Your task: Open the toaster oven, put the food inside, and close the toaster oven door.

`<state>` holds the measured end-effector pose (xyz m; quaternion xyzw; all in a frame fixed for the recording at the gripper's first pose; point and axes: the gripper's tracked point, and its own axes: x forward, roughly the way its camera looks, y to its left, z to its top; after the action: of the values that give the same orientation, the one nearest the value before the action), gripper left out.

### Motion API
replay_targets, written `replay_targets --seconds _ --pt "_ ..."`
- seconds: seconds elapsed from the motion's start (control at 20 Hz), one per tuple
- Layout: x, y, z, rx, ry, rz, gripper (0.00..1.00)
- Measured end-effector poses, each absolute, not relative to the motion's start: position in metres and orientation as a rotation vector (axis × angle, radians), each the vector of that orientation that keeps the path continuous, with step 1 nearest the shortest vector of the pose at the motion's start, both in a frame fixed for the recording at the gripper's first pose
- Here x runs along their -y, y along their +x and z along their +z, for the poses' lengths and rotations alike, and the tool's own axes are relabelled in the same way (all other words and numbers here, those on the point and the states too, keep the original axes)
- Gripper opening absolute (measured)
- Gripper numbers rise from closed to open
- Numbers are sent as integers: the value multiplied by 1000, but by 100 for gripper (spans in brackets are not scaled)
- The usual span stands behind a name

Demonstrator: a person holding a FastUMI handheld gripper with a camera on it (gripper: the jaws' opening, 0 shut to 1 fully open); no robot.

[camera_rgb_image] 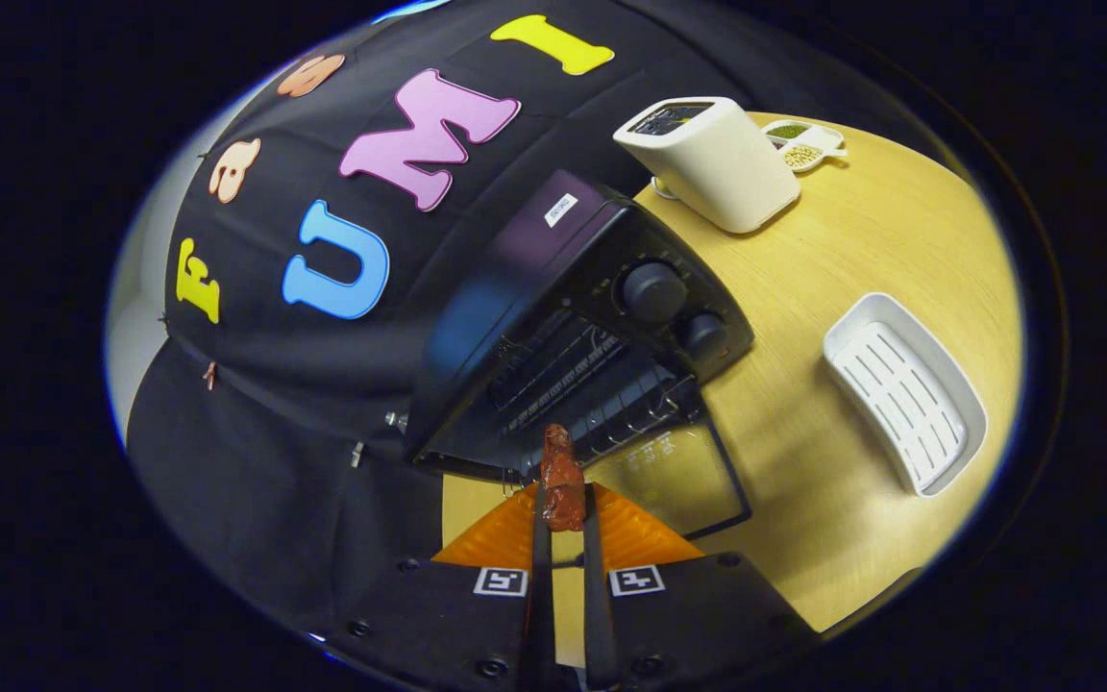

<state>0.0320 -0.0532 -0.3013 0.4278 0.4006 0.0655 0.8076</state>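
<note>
The tongs [565, 505] are nearly closed, both fingers pressing on the reddish-brown piece of food [562, 478], which stands up past the tips just short of the toaster oven [573, 327], whose glass door [674, 478] lies dropped open ahead over the counter [832, 500]. The piece looks light, somewhat soft and glossy, so likely slippery; a grip low on its body, as here, seems safest. Its lower end is hidden between the fingers, and the rack depth inside the dark cavity is hard to judge.
</note>
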Motion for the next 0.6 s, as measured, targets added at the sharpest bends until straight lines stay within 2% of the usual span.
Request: replay_targets --seconds 0.35,0.6 --pt "19 85 -319 -717 1050 8 16" --pt "1 111 -341 -689 1090 -13 16"
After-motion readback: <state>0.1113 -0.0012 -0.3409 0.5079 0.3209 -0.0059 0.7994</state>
